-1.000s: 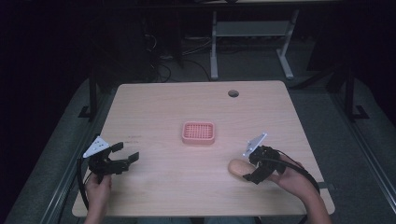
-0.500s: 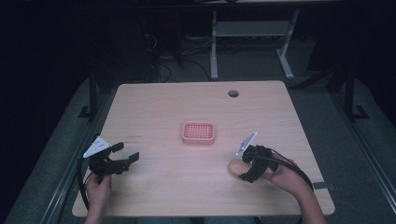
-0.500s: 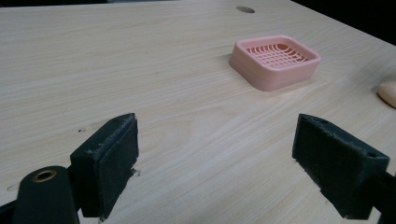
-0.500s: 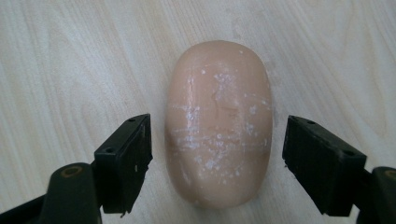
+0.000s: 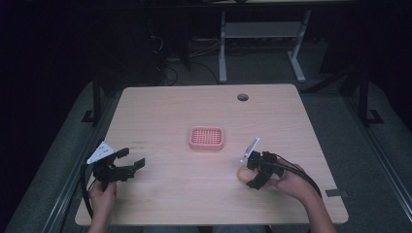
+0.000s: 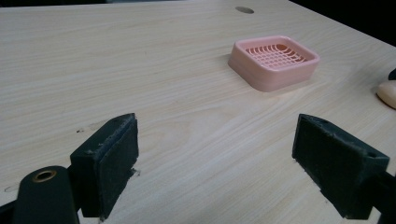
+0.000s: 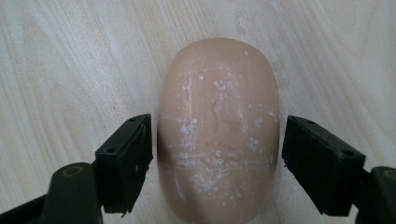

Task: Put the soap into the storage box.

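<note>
Pale wood table (image 5: 160,111) carries everything; nearest, the right gripper (image 7: 215,154) straddles a peach soap bar (image 7: 217,126), jaws released, gaps showing in its own view. Left gripper (image 5: 127,165) hangs released over bare wood. Farther off sits a pink slotted soap dish (image 6: 274,60)

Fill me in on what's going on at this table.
A person works with two handheld grippers. The right gripper is down over a tan bar of soap lying on the table, jaws open on either side of it and not yet closed. The left gripper waits open. A pink soap dish sits mid-table.
</note>
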Demonstrator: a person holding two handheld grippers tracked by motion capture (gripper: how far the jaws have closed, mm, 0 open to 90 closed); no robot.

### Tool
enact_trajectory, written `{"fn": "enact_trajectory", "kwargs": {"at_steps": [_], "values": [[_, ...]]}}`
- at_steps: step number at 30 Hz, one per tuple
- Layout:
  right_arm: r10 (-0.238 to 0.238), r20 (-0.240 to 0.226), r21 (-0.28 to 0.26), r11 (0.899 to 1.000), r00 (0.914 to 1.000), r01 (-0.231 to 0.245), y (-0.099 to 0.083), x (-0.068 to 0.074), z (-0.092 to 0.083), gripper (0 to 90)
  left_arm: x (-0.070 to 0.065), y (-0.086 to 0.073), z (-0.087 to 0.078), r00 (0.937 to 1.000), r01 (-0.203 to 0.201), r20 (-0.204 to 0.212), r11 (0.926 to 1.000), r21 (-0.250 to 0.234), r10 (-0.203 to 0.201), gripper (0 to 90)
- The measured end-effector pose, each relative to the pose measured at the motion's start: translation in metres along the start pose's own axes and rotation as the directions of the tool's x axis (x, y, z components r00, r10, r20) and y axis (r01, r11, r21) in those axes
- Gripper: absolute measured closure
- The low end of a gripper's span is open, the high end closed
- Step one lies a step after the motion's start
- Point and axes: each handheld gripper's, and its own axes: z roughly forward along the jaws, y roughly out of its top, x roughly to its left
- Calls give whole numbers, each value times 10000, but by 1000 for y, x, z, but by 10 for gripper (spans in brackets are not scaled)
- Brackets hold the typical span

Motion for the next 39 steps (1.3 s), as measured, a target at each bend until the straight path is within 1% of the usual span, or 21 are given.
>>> {"fn": "enact_trajectory", "kwargs": {"at_steps": [6,7,14,15,19,22,24,27,30,34,39], "values": [[-34,28,177,9998,10000,34,2,-1,3,247,0,0,0,10000,8,-5,10000,-29,-8,142],[-31,11,212,9998,10000,30,3,0,4,268,1,0,0,10000,19,0,10000,-30,-19,142],[4,-26,260,9997,10000,-3,3,-1,7,292,1,0,0,10000,6,12,10000,-19,-6,142],[27,-92,216,9998,10000,-25,3,-1,7,307,0,0,0,10000,16,11,10000,-40,-16,142],[42,-127,213,9998,9999,-39,3,-1,7,312,0,0,0,10000,20,6,10000,-31,-20,142],[-69,-118,229,9997,9999,71,3,-1,7,317,0,0,0,10000,11,6,10000,-29,-11,142],[-134,-280,249,9996,9995,141,3,-1,7,318,0,0,0,10000,20,14,10000,-32,-20,142],[-245,-261,290,9993,9994,252,4,1,6,318,1,0,-1,10000,25,-3,10000,-35,-25,143],[-298,-263,238,9993,9992,305,4,1,5,319,1,0,-1,10000,90,1,9999,-80,-90,143],[-390,-238,167,9991,9990,394,5,1,3,319,2,0,-2,10000,78,10,9999,-102,-78,142],[-391,-272,-245,9990,9989,384,9,-3,-7,319,2,0,-2,10000,71,-11,10000,-64,-72,142]]}}
